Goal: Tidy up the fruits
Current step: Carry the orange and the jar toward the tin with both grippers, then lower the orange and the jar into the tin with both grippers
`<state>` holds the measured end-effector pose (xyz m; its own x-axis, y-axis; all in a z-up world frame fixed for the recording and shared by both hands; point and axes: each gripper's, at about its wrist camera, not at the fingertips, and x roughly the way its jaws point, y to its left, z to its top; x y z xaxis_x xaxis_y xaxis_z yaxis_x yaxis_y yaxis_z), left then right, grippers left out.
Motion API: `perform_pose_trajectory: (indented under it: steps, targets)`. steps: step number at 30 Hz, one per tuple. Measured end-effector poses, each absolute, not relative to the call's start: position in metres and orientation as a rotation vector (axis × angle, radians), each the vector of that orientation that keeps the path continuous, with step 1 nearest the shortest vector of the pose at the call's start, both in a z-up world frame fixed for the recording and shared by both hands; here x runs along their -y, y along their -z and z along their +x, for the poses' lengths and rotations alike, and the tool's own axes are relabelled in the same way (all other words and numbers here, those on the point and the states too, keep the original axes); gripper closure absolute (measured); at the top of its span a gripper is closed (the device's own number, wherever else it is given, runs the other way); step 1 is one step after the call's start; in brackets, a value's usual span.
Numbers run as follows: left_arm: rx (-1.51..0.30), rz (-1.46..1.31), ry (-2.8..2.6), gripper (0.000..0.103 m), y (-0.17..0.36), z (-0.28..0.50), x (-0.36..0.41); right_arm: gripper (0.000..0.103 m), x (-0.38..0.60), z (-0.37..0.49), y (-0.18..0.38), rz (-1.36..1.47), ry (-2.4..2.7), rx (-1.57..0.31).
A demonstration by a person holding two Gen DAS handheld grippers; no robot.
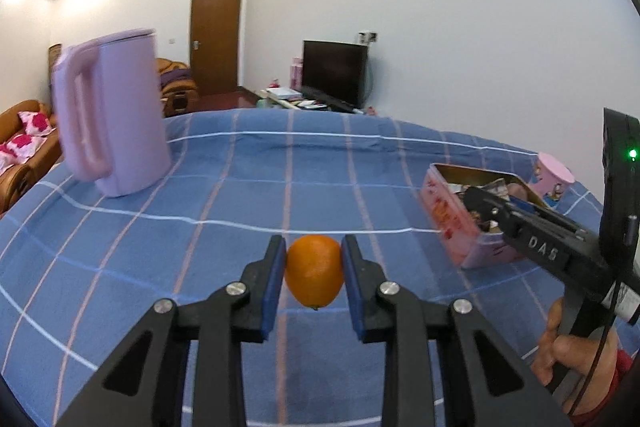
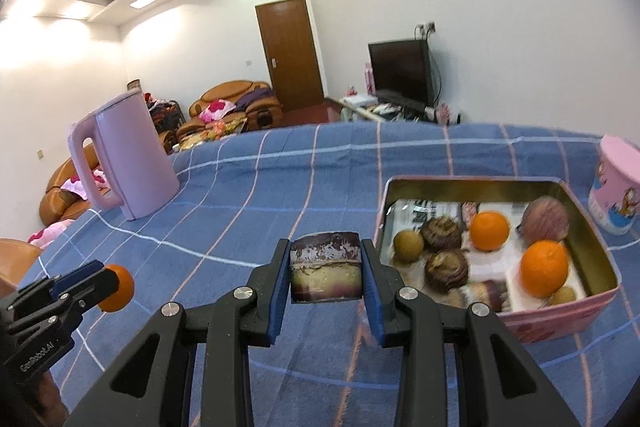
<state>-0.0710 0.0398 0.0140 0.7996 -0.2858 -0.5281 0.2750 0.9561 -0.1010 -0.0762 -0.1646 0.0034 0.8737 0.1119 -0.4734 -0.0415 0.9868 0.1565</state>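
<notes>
My left gripper is shut on an orange and holds it above the blue checked cloth; it also shows at the left of the right wrist view. My right gripper is shut on a short dark-purple sugarcane piece, just left of the pink tin box. The box holds two oranges, a reddish apple, brown round fruits and small yellowish fruits. The box shows at the right of the left wrist view.
A pink kettle stands at the far left of the table. A pink cup stands beyond the box at the right. Sofas, a door and a TV lie beyond the table.
</notes>
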Motion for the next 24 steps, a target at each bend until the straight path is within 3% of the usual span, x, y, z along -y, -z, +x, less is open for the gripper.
perform_pose_trajectory:
  steps: [24]
  targets:
    - [-0.523,0.033,0.517,0.073,-0.038,-0.051,0.097,0.068,0.26,-0.103,-0.011,0.108,0.091,-0.445]
